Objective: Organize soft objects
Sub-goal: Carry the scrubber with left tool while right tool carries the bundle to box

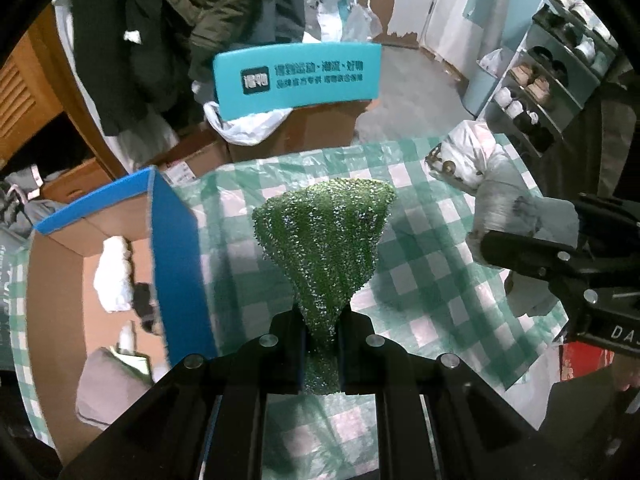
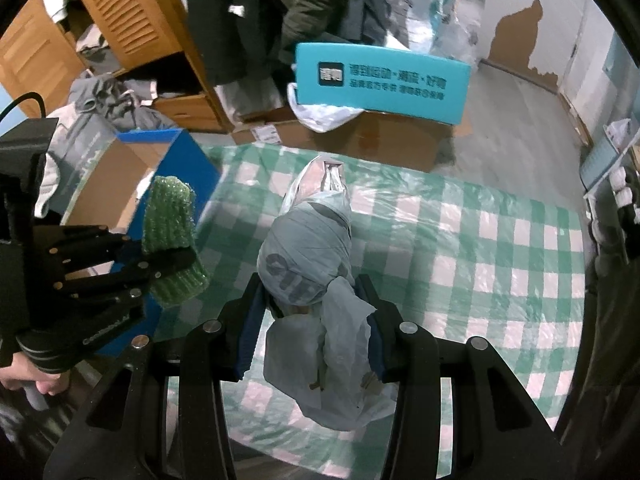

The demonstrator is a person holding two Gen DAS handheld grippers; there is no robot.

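Green bubble wrap [image 1: 324,248] (fanned) is pinched in left gripper [image 1: 321,334]; right gripper [image 2: 314,312] clenches a crinkled plastic bundle [image 2: 308,264].

Setting: we see a cluttered home room | hanging coats [image 2: 280,8] | louvred wooden wardrobe [image 2: 132,12] | shoe rack [image 1: 560,80] | cardboard boxes [image 2: 384,136] on the floor

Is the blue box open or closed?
Open. The blue box has no lid on top, and white soft things show inside.
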